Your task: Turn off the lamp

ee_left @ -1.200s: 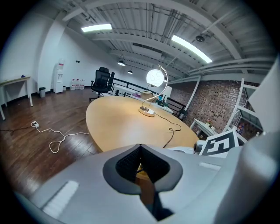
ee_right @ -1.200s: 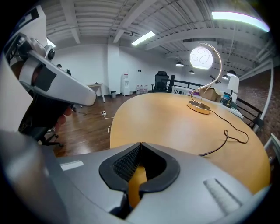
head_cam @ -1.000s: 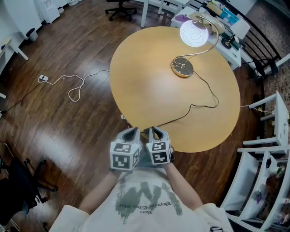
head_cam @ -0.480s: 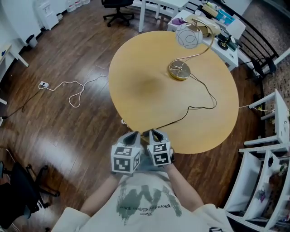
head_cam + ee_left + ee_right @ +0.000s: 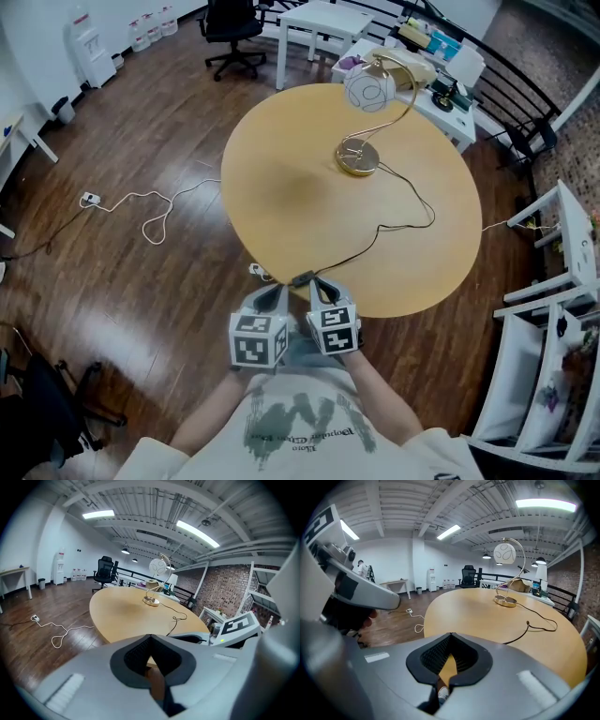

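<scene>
The lamp stands at the far side of the round wooden table (image 5: 281, 187). It has a brass base (image 5: 357, 161), a curved brass stem and a white globe (image 5: 368, 91), which looks unlit. Its black cord (image 5: 403, 202) snakes across the top to a small black piece (image 5: 302, 278) at the near edge. My left gripper (image 5: 272, 294) and right gripper (image 5: 323, 289) hover side by side just short of that edge, both shut and holding nothing. The lamp (image 5: 155, 581) is far ahead in the left gripper view and again, lamp (image 5: 507, 576), in the right gripper view.
A white cable (image 5: 141, 202) loops over the dark wood floor to the left. A black office chair (image 5: 230, 19) and a white desk (image 5: 323, 17) stand beyond the table. A cluttered white table (image 5: 441, 61) lies behind the lamp, and white shelving (image 5: 553, 309) at the right.
The globe glowed bright a second ago and is dim now. Both grippers have drawn back slightly from the table edge, uncovering the black piece on the cord.
</scene>
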Demonstrator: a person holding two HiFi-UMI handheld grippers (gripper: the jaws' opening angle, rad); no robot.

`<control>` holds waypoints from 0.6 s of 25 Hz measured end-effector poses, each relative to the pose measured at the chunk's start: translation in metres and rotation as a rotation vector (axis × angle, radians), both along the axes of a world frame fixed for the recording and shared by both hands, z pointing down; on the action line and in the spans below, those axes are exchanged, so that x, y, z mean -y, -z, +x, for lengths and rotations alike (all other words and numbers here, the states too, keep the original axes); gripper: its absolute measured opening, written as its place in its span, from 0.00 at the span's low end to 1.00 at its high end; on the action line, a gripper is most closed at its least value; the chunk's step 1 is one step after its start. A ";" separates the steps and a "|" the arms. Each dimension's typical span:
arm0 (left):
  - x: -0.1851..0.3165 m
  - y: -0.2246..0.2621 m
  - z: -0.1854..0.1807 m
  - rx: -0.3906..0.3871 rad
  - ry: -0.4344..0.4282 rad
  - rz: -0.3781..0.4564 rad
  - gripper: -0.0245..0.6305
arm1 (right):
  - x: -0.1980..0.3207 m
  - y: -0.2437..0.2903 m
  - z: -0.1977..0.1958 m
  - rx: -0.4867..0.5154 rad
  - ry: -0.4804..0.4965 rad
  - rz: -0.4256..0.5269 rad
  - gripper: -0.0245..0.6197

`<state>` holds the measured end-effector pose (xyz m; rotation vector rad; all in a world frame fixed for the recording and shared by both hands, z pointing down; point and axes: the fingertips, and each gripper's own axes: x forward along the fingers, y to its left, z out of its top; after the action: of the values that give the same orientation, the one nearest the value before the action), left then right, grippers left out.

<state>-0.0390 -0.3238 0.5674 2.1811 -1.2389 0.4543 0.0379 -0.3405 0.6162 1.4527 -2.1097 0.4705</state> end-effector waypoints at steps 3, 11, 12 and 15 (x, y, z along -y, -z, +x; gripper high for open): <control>-0.013 0.005 -0.004 -0.009 0.006 0.011 0.04 | -0.015 0.010 0.000 0.010 -0.014 0.019 0.04; -0.035 0.034 -0.014 -0.054 0.037 0.072 0.04 | -0.065 0.061 0.001 0.057 -0.023 0.102 0.04; -0.037 0.038 -0.011 -0.058 0.029 0.079 0.04 | -0.069 0.068 0.003 0.066 -0.030 0.113 0.04; -0.048 0.052 -0.002 -0.082 0.003 0.099 0.04 | -0.080 0.088 0.005 0.108 -0.046 0.143 0.04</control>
<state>-0.0405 -0.2753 0.5158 2.2563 -1.2446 0.3050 0.0431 -0.2605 0.5285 1.5914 -2.2382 0.4310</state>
